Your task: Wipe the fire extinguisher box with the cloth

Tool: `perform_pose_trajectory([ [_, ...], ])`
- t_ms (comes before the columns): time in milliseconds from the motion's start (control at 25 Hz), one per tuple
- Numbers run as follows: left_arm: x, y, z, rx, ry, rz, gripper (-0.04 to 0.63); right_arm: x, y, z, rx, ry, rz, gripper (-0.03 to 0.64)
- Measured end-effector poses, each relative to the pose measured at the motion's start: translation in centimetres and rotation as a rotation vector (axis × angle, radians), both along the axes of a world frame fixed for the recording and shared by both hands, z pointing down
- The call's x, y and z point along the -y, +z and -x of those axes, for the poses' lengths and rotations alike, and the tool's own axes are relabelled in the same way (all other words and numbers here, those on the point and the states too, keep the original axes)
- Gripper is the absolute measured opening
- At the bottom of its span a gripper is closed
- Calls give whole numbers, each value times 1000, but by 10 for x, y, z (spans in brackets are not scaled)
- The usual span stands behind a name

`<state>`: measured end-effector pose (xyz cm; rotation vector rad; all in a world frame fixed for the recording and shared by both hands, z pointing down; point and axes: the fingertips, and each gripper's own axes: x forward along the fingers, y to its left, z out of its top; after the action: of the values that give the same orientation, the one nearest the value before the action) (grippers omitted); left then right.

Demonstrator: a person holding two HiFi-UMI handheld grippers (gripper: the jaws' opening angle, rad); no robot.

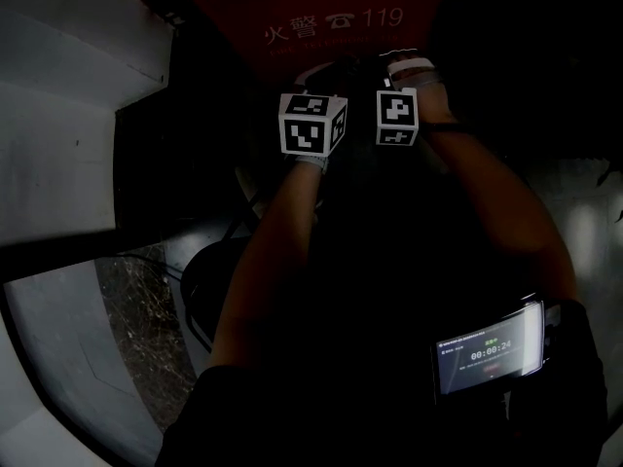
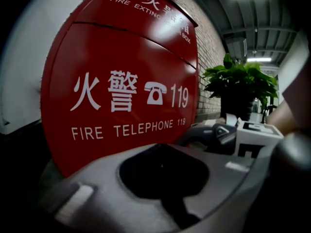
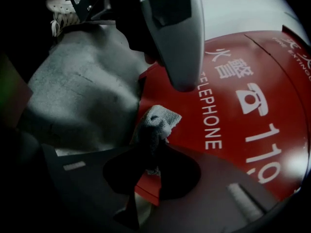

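A: What is nearest?
B: The right claw [image 3: 151, 152], clenched on a bunched grey cloth [image 3: 158, 123] at centre frame. The left claw [image 2: 165, 176] is closed on nothing.
A: And the fire extinguisher box [image 2: 121, 81]?
B: Red with white lettering, just behind both claws; the cloth sits right before its front. Farther off, upper right, a potted plant [image 2: 238, 81] beside a brick wall [image 2: 209, 47].

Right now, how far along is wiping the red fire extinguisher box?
Done: the right gripper is shut on the grey fabric cloth. In hand: the cloth is up at the red fire extinguisher box, beside its white lettering. Left: the wiping itself; no cleaned patch shows. The left gripper is shut, empty.
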<state>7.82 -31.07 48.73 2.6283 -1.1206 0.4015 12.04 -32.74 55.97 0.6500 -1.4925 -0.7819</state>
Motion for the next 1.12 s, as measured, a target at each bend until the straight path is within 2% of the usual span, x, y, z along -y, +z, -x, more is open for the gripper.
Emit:
perform_pose_trajectory([
  [280, -6, 8, -6, -16, 25, 48, 3, -3, 24, -5, -23, -9, 55, 54],
  [480, -8, 14, -7, 8, 30, 53, 3, -4, 30, -5, -15, -8, 70, 54],
  [640, -10, 7, -8, 65, 36, 32, 3, -6, 23, -3, -6, -3, 74, 56],
  [880, -24, -33, -13, 15, 39, -39, 3, -17, -43, 10, 94, 14, -28, 57],
  [1120, -36, -93, -16, -42, 63, -108, 3, -28, -139, -8, 148, 52, -163, 57],
])
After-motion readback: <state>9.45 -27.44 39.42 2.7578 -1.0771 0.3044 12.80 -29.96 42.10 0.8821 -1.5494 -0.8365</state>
